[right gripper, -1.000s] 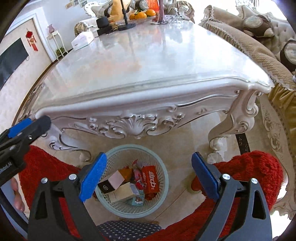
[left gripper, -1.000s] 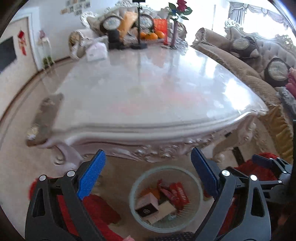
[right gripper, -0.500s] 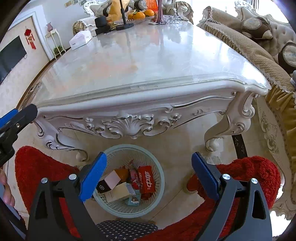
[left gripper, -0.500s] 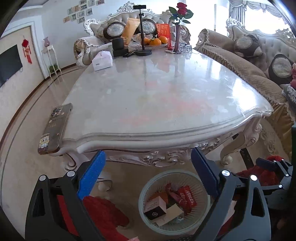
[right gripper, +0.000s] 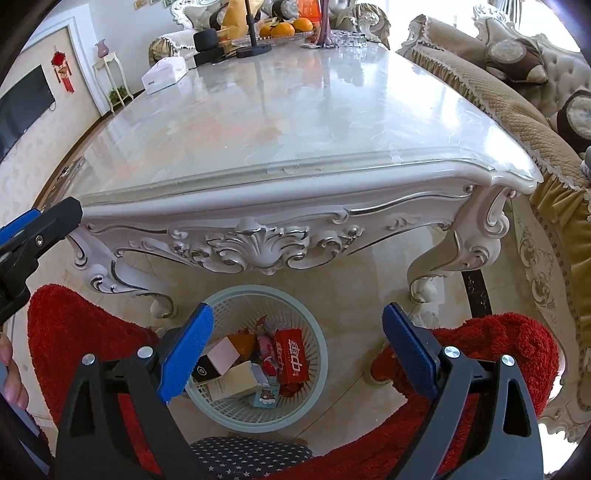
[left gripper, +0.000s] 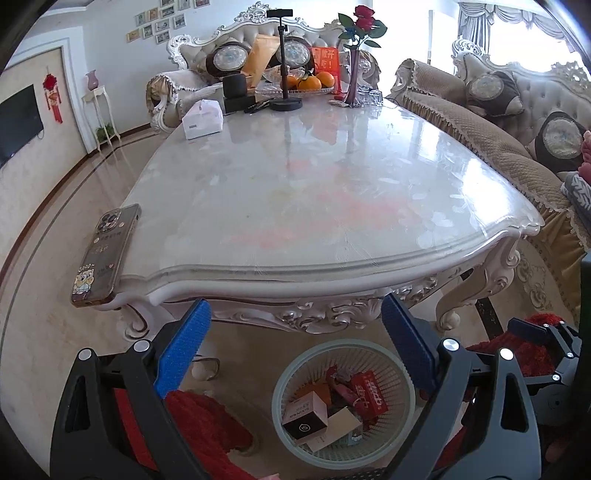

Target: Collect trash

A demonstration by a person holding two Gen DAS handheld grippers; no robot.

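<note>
**Left wrist view: trash binned, bench bare of litter**

Both tools, left tool (left gripper: 291, 347) and right tool (right gripper: 297, 350), are spread wide and carry nothing. The trash (right gripper: 258, 362) lies in the basket (right gripper: 314, 369) on the floor below the bench's (left gripper: 314, 184) near edge. Collection looks about finished; only a phone (left gripper: 105, 254) sits at the bench's near-left corner.

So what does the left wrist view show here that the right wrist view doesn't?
Only the left wrist view shows the phone lying on the table's near-left corner and the rose in the far vase. Only the right wrist view shows the star-patterned cushion below the claw and the carved shell on the table apron. Both show the marble table, the trash basket on the floor holding boxes and wrappers, and an open, empty claw.
</note>
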